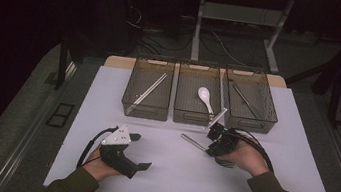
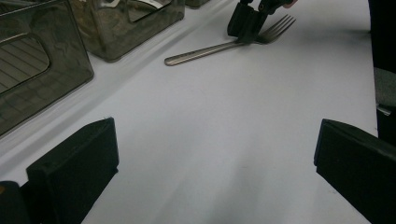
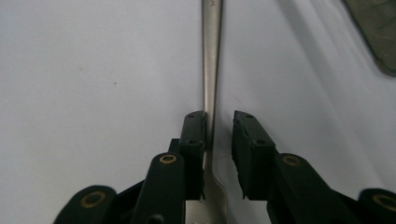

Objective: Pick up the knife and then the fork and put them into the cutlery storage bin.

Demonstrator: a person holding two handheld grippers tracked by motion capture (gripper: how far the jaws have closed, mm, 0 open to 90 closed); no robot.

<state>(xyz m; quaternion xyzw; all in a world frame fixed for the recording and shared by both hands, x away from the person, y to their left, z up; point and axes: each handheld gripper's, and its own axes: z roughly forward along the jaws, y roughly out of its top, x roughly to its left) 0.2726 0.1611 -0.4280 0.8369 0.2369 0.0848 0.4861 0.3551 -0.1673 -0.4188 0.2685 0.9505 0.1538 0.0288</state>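
A metal fork (image 1: 194, 143) lies flat on the white table, its handle pointing left and its tines (image 2: 279, 25) toward the person's right hand. My right gripper (image 1: 212, 150) is lowered over the fork's neck. In the right gripper view its jaws (image 3: 219, 123) straddle the fork handle (image 3: 211, 56): the left pad lies against it and a gap shows at the right pad, so it is open. My left gripper (image 1: 142, 151) rests at the table's front left with its jaws (image 2: 217, 123) wide open and nothing between them. The left gripper view shows the fork (image 2: 201, 52) under the right gripper (image 2: 245, 28).
Three dark see-through bins stand in a row at the back. The left bin (image 1: 130, 101) holds chopsticks, the middle bin (image 1: 179, 108) a white spoon (image 1: 204, 97), the right bin (image 1: 269, 115) a dark thin utensil. Bare white table (image 1: 172, 177) lies between the hands.
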